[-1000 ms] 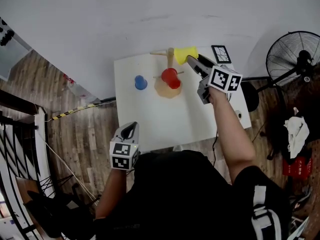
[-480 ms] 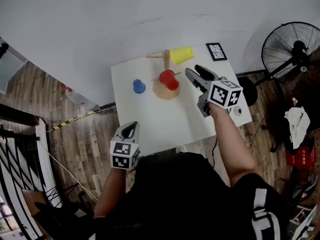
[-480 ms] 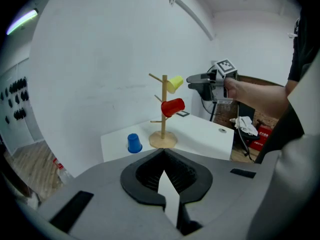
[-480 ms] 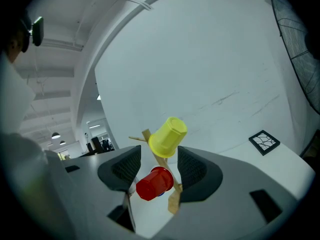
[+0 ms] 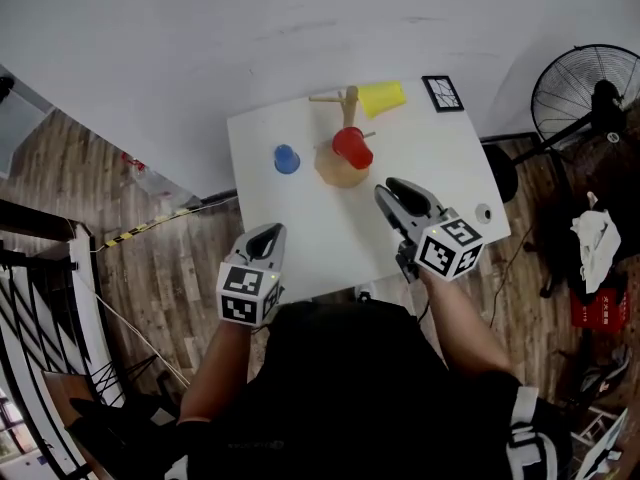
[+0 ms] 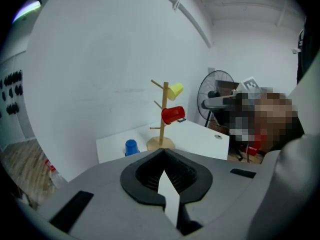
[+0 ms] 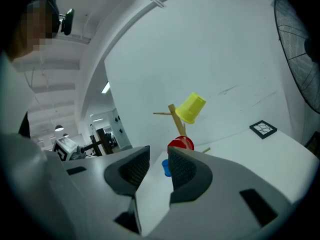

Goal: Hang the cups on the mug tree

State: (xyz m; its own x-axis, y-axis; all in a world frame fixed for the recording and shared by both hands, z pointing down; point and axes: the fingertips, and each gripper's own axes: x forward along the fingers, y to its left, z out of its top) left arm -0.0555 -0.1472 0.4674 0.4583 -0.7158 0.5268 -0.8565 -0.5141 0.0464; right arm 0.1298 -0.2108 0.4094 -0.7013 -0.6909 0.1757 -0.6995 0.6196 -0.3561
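A wooden mug tree (image 5: 343, 164) stands at the far side of the white table (image 5: 440, 168). A yellow cup (image 5: 382, 98) hangs on an upper peg and a red cup (image 5: 352, 148) on a lower peg. To the tree's left a blue cup (image 5: 287, 159) sits upside down on the table. My right gripper (image 5: 395, 193) hovers over the near right part of the table, well back from the tree; its jaws have just been closing, stand half apart and hold nothing. My left gripper (image 5: 264, 240) is shut and empty at the near left edge. In the right gripper view the yellow cup (image 7: 191, 108) and red cup (image 7: 181, 144) show beyond the right gripper (image 7: 159, 166).
A framed black-and-white marker card (image 5: 443, 93) lies at the table's far right corner. A small round thing (image 5: 484, 212) sits near the right edge. A standing fan (image 5: 590, 98) is on the wooden floor to the right, a white wall behind the table.
The right gripper has drawn back from the yellow cup towards the near table edge and its jaws have narrowed. The yellow cup stays on its peg. The left gripper has shifted slightly.
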